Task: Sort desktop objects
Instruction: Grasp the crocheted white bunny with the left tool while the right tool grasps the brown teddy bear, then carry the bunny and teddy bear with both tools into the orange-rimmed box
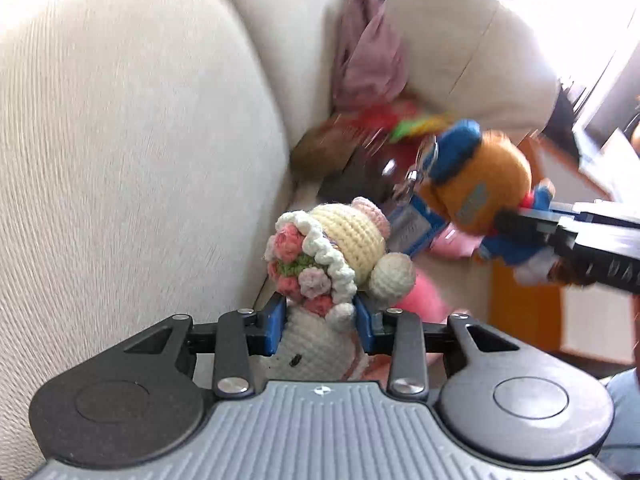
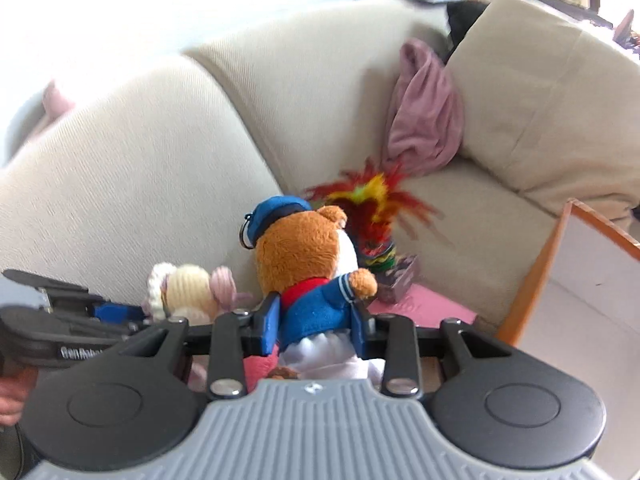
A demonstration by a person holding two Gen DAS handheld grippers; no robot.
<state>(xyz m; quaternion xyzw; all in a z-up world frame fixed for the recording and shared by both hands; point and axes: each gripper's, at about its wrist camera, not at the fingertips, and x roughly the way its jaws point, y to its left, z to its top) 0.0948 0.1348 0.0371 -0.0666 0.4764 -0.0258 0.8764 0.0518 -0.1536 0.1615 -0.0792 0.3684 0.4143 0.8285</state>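
My left gripper [image 1: 320, 320] is shut on a cream and white crochet doll [image 1: 344, 256] with a pink flower bouquet, held in the air before a beige sofa. My right gripper [image 2: 316, 320] is shut on a brown teddy bear [image 2: 308, 264] in a blue cap and blue sailor jacket. In the left wrist view the bear [image 1: 476, 188] and the right gripper [image 1: 532, 236] holding it are at the right. In the right wrist view the crochet doll [image 2: 188, 288] and the left gripper [image 2: 120, 312] are at the left, close beside the bear.
A beige sofa [image 2: 160, 168] fills the background, with a mauve cloth [image 2: 424, 120] in its corner. A red and yellow feather toy [image 2: 368, 200], a small patterned box [image 2: 396, 280] and a pink flat item [image 2: 424, 308] lie on the seat. An orange-edged white board [image 2: 560, 280] stands at the right.
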